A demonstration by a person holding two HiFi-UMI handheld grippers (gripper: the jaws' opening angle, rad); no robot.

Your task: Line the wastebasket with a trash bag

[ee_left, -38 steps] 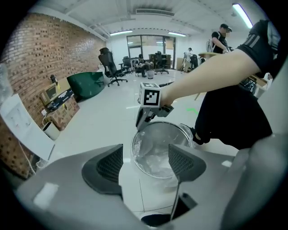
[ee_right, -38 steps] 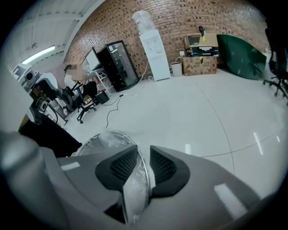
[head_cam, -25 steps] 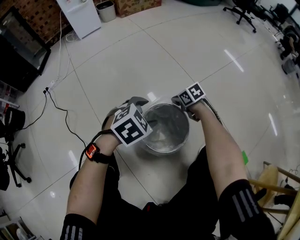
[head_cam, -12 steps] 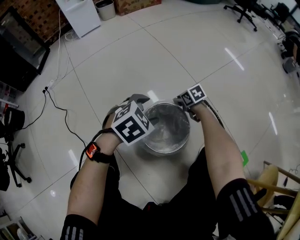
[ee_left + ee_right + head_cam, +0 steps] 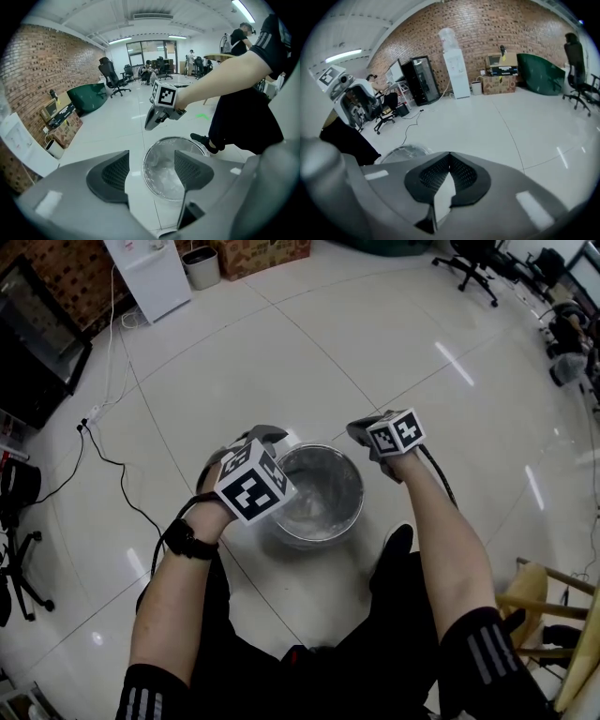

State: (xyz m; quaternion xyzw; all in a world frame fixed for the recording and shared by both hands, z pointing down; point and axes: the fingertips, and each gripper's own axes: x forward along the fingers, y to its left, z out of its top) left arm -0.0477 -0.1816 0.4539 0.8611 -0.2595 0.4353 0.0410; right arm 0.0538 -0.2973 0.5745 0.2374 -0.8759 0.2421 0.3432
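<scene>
On the white floor [image 5: 394, 343] in front of the person stands the round wastebasket [image 5: 321, 539], with a clear trash bag [image 5: 309, 502] lining its inside. The left gripper [image 5: 268, 438] hovers at the basket's left rim as it did a second ago, its fingers spread wide with nothing between them. The right gripper [image 5: 360, 431] has lifted off the right rim and now hangs clear beside it. Its fingers have just closed and meet on nothing.
</scene>
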